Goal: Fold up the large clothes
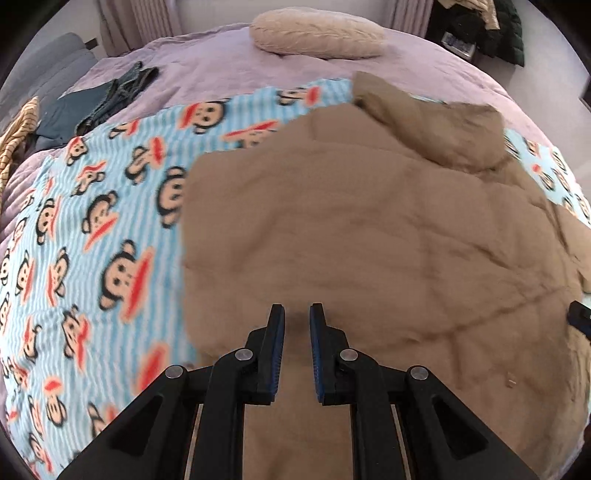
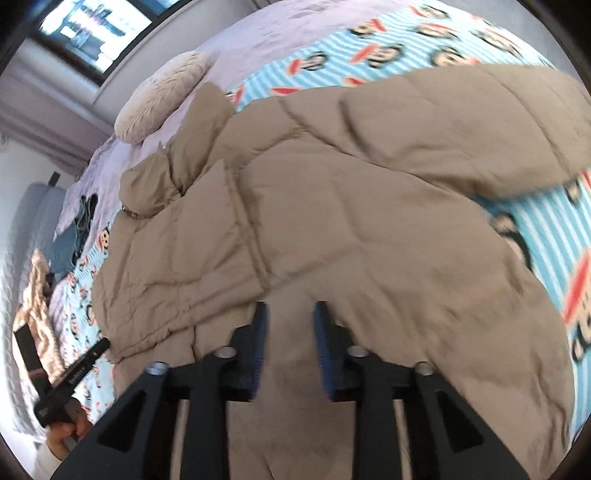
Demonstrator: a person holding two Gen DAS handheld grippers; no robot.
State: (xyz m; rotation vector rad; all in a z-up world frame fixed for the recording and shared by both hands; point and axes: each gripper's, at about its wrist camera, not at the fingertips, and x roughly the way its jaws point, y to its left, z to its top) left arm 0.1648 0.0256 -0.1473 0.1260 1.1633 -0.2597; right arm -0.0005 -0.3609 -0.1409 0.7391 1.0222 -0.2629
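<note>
Tan puffer jacket (image 1: 369, 229) lies spread on the monkey-print blanket (image 1: 92, 221), which covers the lavender bedspread (image 1: 221, 62) of the bed. Hood/collar (image 1: 443, 129) bunched at far end, toward the beige pillow (image 1: 317, 33). In right wrist view one sleeve (image 2: 461, 129) lies folded across the upper body of the jacket; quilt seams visible.

Left tool (image 1: 297, 314) hovers over the jacket's near hem, jaws slightly apart w/ a narrow gap, nothing between them. Right tool (image 2: 290, 314) also over the jacket near hem, jaws a bit wider apart, holding nothing; fabric shows through the gap.

Far left of bed: dark jeans/blue clothes (image 1: 107, 99) and a tan striped garment (image 1: 14, 136), well apart from the jacket.
</note>
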